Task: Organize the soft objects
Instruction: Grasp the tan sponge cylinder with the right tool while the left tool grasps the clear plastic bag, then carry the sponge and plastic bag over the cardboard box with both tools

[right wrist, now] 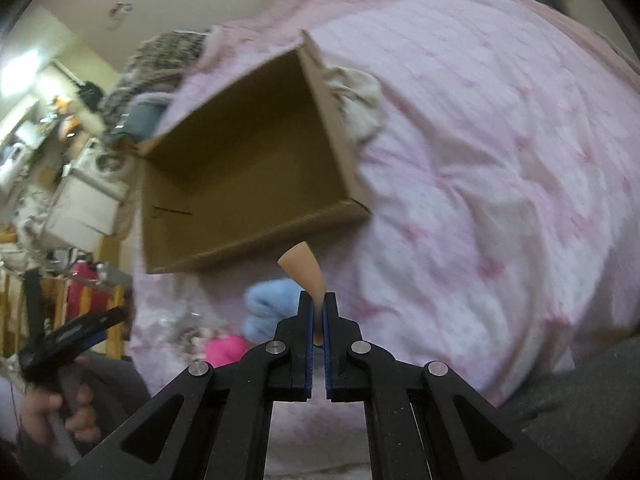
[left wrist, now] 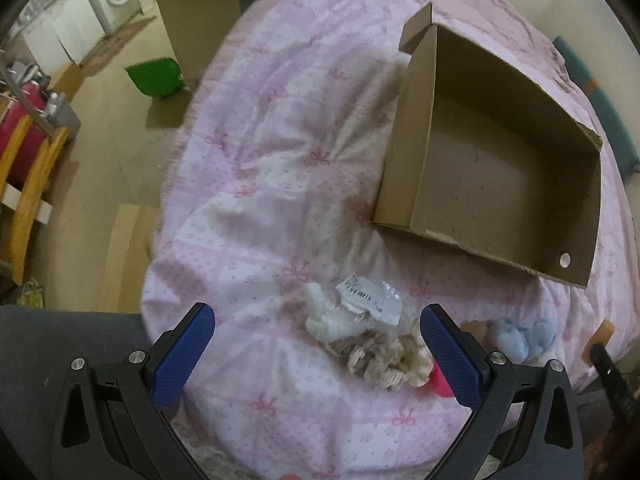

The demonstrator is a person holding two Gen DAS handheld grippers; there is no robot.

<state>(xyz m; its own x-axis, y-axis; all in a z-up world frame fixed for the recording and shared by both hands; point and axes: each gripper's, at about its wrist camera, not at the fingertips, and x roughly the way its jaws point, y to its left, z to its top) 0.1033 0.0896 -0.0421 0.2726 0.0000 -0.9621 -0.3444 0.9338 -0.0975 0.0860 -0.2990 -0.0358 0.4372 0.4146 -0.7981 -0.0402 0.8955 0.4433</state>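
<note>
On the pink quilt, my left gripper (left wrist: 318,314) hangs open above a small heap. The heap is a clear bag with a white label (left wrist: 368,300), a white soft item (left wrist: 324,322) and beige scrunchies (left wrist: 380,360). A pink item (left wrist: 440,380) peeks out beside the right pad. A fluffy blue item (left wrist: 524,336) lies further right. My right gripper (right wrist: 318,296) is shut on a tan soft piece (right wrist: 304,272), held above the quilt near the front wall of the open cardboard box (right wrist: 240,168). The fluffy blue item (right wrist: 268,304) and the pink item (right wrist: 224,350) lie below it.
The cardboard box (left wrist: 500,180) holds nothing and sits on the bed (left wrist: 280,140). A cream cloth (right wrist: 356,96) lies behind its far corner. A hand (right wrist: 60,412) holds the left gripper (right wrist: 72,336). Left of the bed are floor, a green bin (left wrist: 156,76) and wooden furniture (left wrist: 28,192).
</note>
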